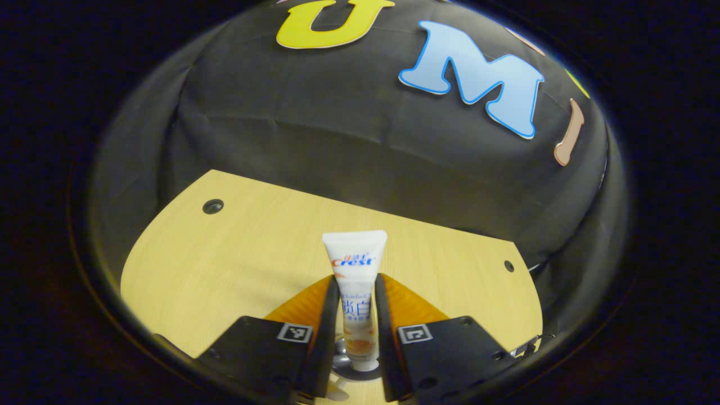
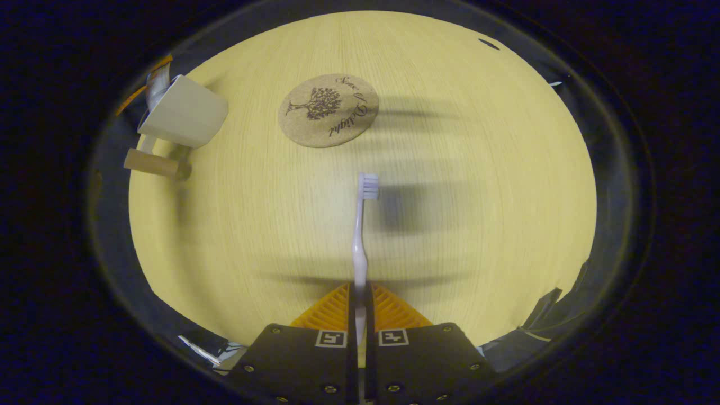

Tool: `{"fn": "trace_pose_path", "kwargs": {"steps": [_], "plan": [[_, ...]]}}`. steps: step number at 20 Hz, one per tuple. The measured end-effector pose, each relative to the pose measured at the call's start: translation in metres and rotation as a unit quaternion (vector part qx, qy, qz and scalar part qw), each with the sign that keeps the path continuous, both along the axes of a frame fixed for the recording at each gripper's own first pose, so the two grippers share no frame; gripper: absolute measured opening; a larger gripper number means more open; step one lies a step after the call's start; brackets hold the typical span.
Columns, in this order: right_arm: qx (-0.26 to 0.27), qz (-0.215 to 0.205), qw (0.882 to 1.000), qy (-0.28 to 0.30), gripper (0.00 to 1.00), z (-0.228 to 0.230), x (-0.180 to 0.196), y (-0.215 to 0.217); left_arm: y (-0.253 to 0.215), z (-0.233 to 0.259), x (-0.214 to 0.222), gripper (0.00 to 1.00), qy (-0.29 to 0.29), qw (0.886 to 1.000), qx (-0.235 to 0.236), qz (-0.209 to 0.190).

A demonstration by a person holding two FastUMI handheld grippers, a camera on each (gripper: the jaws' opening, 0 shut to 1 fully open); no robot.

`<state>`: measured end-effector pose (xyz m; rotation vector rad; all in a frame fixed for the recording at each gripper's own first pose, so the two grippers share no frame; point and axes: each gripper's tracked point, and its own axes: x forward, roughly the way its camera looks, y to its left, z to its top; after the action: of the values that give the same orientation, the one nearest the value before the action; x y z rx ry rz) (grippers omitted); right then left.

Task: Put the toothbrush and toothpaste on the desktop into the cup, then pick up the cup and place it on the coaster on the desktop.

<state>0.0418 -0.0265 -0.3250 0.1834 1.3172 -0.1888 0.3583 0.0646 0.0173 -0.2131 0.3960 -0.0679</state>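
Observation:
In the left gripper view my left gripper (image 1: pixel 356 292) is shut on a white toothpaste tube (image 1: pixel 355 264). The tube stands upright between the fingers, crimped end up, cap down over a round grey rim at the bottom of the view. In the right gripper view my right gripper (image 2: pixel 360 292) is shut on the handle of a white toothbrush (image 2: pixel 360 236), which points forward with its bristle head above the desktop. Ahead lies a round cork coaster (image 2: pixel 328 109). At the far left stands a white cup (image 2: pixel 185 112) with a wooden handle (image 2: pixel 154 163).
The light wood desktop (image 2: pixel 478 197) spreads under both grippers. It has small round holes near its far corners (image 1: pixel 213 206). Black cloth walls the booth behind the desk (image 1: pixel 365 140).

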Motion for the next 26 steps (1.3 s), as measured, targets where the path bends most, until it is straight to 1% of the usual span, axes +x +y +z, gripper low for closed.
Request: {"fn": "trace_pose_path", "kwargs": {"steps": [2,4,11,15,16,18,20,21,22,23,24,25,26], "plan": [[0.000,0.001,1.000,-0.001,0.05,0.000,0.000,0.000,0.005,0.008,-0.006,0.65,-0.009,1.000,-0.001,0.004],[-0.002,0.002,1.000,-0.003,0.05,0.001,0.000,0.000,0.008,0.019,-0.012,0.78,-0.020,1.000,-0.001,0.011],[-0.010,0.004,0.999,-0.034,0.05,0.001,0.000,0.000,0.025,0.059,-0.047,0.78,-0.057,0.998,-0.002,0.022],[-0.009,-0.003,0.999,-0.034,0.06,0.000,-0.010,0.003,0.055,0.074,-0.076,0.78,-0.072,0.997,0.009,0.040],[-0.008,-0.003,0.999,-0.042,0.06,0.004,-0.008,0.004,0.064,0.075,-0.082,0.78,-0.077,0.996,0.014,0.045],[-0.002,-0.007,0.998,-0.069,0.06,0.019,-0.001,0.008,0.081,0.073,-0.098,0.78,-0.086,0.994,0.038,0.055],[0.000,-0.013,0.994,-0.108,0.06,0.043,0.014,0.010,0.092,0.064,-0.114,0.70,-0.089,0.992,0.070,0.055],[-0.001,-0.015,0.992,-0.129,0.06,0.056,0.022,0.011,0.094,0.058,-0.125,0.84,-0.089,0.991,0.082,0.051],[-0.002,-0.016,0.989,-0.149,0.06,0.070,0.030,0.012,0.096,0.053,-0.134,0.84,-0.085,0.991,0.090,0.047],[-0.003,-0.017,0.986,-0.168,0.06,0.084,0.038,0.014,0.096,0.048,-0.143,0.77,-0.081,0.992,0.090,0.043],[-0.003,-0.017,0.982,-0.187,0.06,0.099,0.047,0.016,0.096,0.045,-0.152,0.77,-0.079,0.992,0.088,0.041],[-0.004,-0.015,0.979,-0.204,0.06,0.113,0.055,0.019,0.100,0.042,-0.160,0.70,-0.078,0.992,0.086,0.042],[-0.007,-0.013,0.975,-0.220,0.06,0.126,0.065,0.022,0.105,0.041,-0.167,0.70,-0.078,0.992,0.086,0.044]]}}
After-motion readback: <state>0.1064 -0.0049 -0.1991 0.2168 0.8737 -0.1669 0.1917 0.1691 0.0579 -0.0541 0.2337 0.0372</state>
